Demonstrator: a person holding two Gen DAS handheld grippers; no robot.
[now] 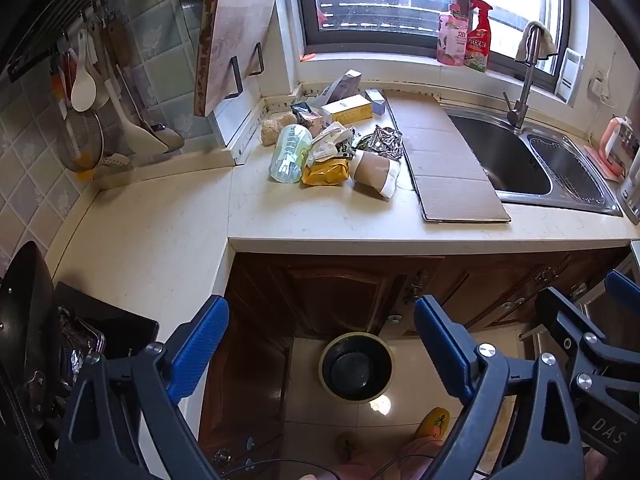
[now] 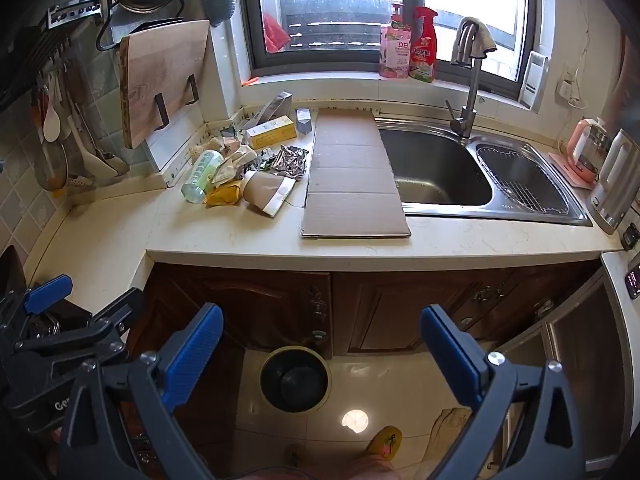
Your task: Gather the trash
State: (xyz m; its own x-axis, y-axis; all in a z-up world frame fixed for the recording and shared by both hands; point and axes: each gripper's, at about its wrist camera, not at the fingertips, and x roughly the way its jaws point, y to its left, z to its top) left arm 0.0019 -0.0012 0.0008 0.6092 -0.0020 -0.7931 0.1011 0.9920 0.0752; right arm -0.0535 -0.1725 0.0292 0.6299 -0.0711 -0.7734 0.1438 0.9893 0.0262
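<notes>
Left wrist: cardboard (image 1: 448,160) between trash pile (image 1: 332,152), sink (image 1: 504,152).

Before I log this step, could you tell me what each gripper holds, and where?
Nothing: the left gripper and right gripper both stand open and empty.

The words on the pink bottle (image 1: 452,36) and the red spray bottle (image 1: 479,38) by the window are too small to read. In the trash pile (image 1: 332,148) things lie on top of each other, so the ones at the back are partly hidden. A black pan (image 1: 24,320) is cut off at the left edge. The kettle (image 2: 612,184) on the desk (image 2: 480,236) is cut off at the right edge. A yellow slipper (image 2: 386,442) on the floor is half hidden.
</notes>
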